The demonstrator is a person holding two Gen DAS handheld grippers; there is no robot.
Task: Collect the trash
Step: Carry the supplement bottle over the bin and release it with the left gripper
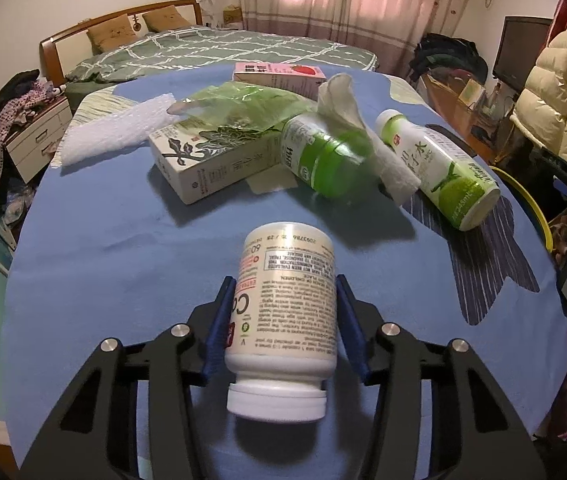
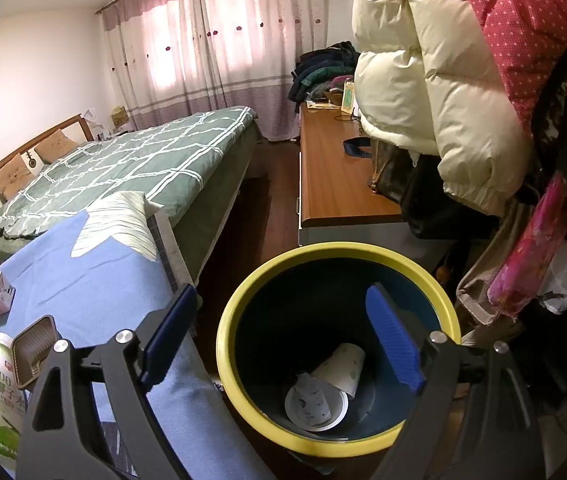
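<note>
My left gripper [image 1: 285,300] is shut on a white pill bottle [image 1: 285,304], cap toward the camera, held just above the blue-covered table [image 1: 115,248]. Beyond it lie a tea carton [image 1: 211,160], a green plastic bag [image 1: 239,104], a green-capped bottle [image 1: 323,156] with a crumpled tissue [image 1: 343,100], a coconut-water bottle [image 1: 439,168], a pink carton [image 1: 279,74] and white bubble wrap [image 1: 119,132]. My right gripper [image 2: 279,320] is open and empty above the yellow-rimmed dark bin [image 2: 235,344], which holds paper cups [image 2: 341,366].
The bin stands on the floor beside the table's right edge. A wooden desk [image 2: 339,184] and hanging coats [image 2: 423,80] are behind it. A green-quilted bed [image 2: 143,160] lies beyond the table. A brown tray [image 2: 33,348] sits near the table edge.
</note>
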